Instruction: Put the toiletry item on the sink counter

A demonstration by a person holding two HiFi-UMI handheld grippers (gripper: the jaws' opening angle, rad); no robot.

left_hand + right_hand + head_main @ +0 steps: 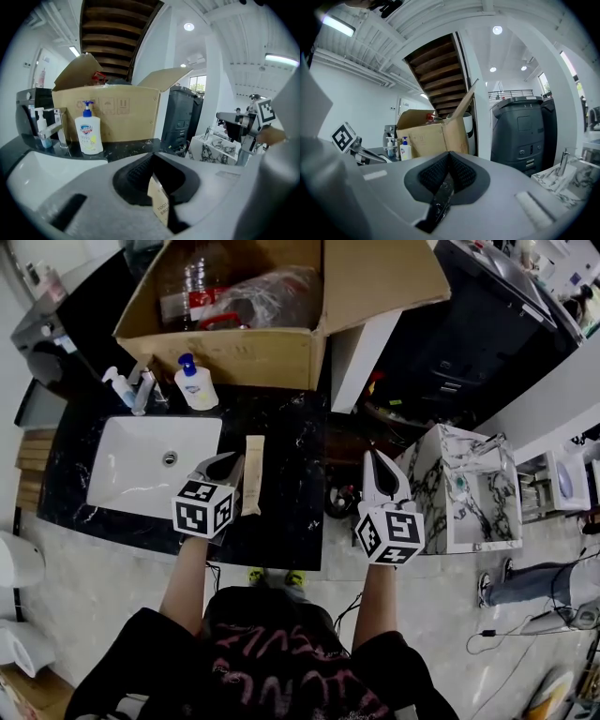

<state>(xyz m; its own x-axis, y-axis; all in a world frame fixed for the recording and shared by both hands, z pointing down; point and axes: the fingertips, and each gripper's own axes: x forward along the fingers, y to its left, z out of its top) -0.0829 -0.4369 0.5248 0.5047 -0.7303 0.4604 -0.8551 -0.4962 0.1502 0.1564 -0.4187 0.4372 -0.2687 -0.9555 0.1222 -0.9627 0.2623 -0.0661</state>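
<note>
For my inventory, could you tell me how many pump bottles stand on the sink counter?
2. The white pump bottle stands before the cardboard box; the smaller pump bottle stands left of the faucet. The box may hide more.

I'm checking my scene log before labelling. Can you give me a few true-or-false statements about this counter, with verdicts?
1. The beige box lies flat on the black counter. True.
2. The soap pump bottle stands inside the sink. False: it stands on the counter behind the sink.
3. The cardboard box has its flaps open. True.
4. The right hand-held gripper holds a bottle. False: its jaws are together on nothing.
</note>
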